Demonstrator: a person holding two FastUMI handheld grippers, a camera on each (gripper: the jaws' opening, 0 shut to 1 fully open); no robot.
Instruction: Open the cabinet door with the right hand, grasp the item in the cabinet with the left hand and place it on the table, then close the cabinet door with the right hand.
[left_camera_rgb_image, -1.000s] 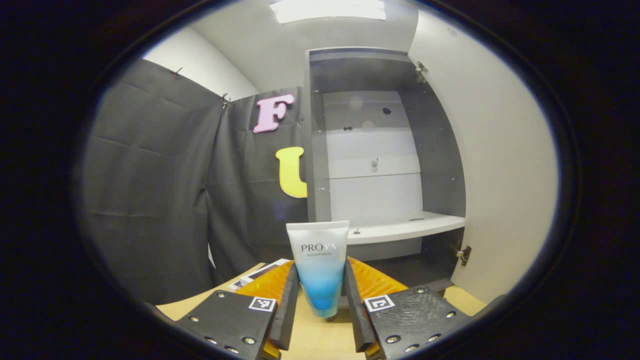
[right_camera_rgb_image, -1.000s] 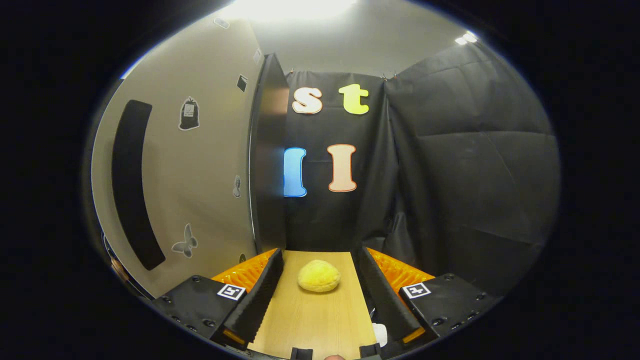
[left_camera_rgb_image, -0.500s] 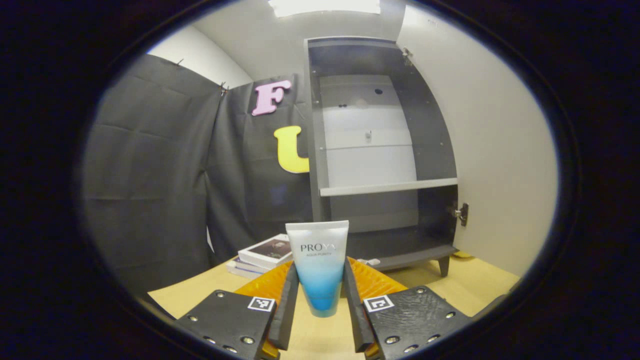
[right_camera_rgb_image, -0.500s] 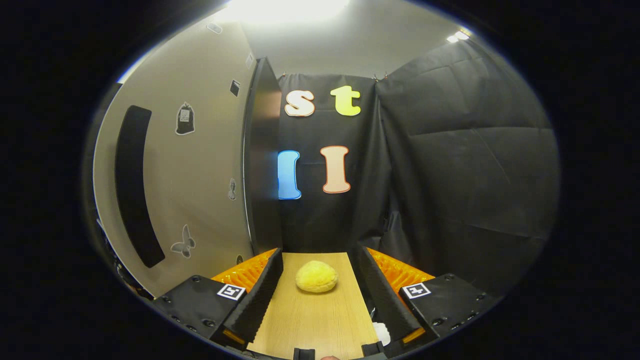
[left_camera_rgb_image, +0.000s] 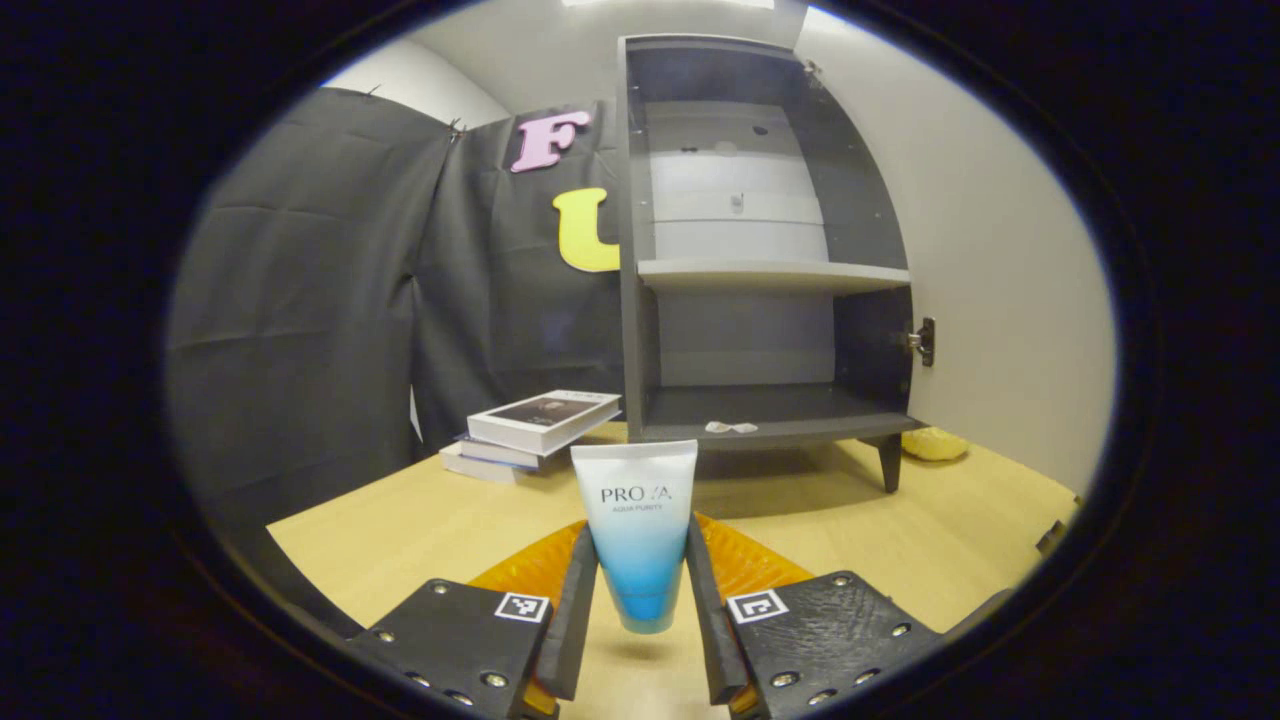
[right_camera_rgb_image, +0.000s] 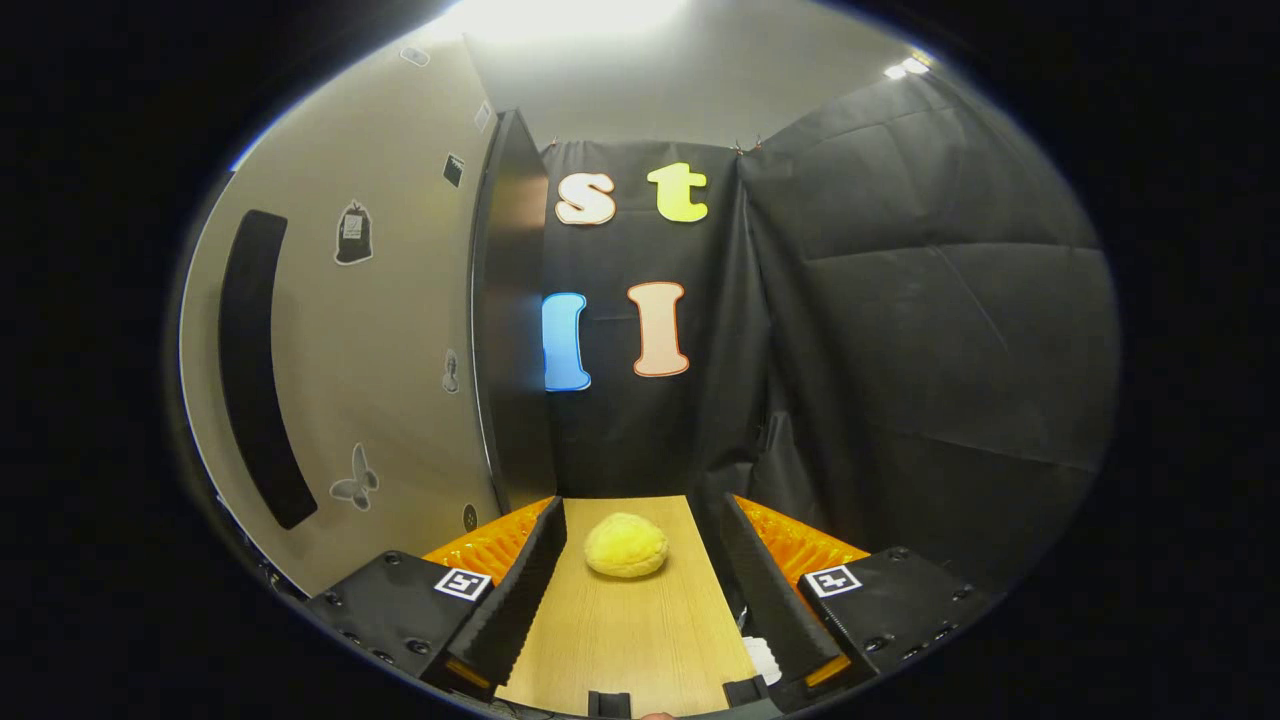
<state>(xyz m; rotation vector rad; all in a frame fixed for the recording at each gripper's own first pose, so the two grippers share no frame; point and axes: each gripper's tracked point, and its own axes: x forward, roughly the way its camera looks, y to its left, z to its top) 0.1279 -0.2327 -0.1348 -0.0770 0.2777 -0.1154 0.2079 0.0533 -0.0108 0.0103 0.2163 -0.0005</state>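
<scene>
Table (left_camera_rgb_image: 420, 510) with books (left_camera_rgb_image: 535, 428), cabinet (left_camera_rgb_image: 760, 420)

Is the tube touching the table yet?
Apart. In the left gripper view the tube hangs between the left gripper's fingers, and its bottom end sits clear above its own shadow on the table.

Left gripper (left_camera_rgb_image: 640, 600) level, fingers (left_camera_rgb_image: 572, 625) clamped on both sides of a held tube (left_camera_rgb_image: 636, 530). Right gripper (right_camera_rgb_image: 632, 590) level, fingers spread wide, holding nothing.
</scene>
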